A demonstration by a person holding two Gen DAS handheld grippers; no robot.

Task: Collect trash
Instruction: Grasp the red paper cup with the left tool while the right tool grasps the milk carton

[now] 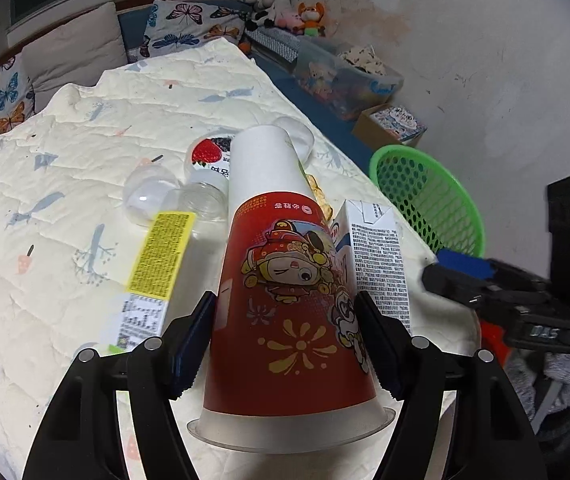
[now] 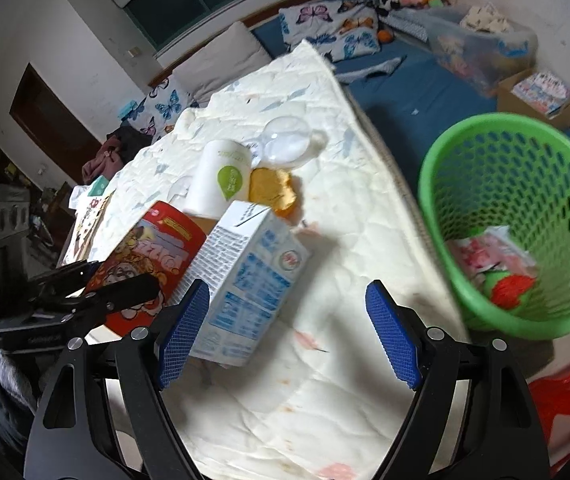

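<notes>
My left gripper (image 1: 287,340) is shut on a red and white paper cup (image 1: 285,280) lying on the quilt; the cup also shows in the right wrist view (image 2: 145,256). A white and blue milk carton (image 2: 245,276) lies just right of the cup, also in the left wrist view (image 1: 377,256). My right gripper (image 2: 287,332) is open and empty, its left finger beside the carton. A green mesh basket (image 2: 525,216) with some trash inside stands off the bed's right edge, also in the left wrist view (image 1: 429,196).
On the quilt (image 2: 345,240) lie a yellow-labelled box (image 1: 157,264), a strawberry cup (image 1: 209,160), clear plastic lids (image 1: 153,196), a white bottle (image 2: 221,176) and a yellow wrapper (image 2: 273,192). A cardboard box (image 2: 537,96) and storage bin (image 2: 481,48) stand beyond.
</notes>
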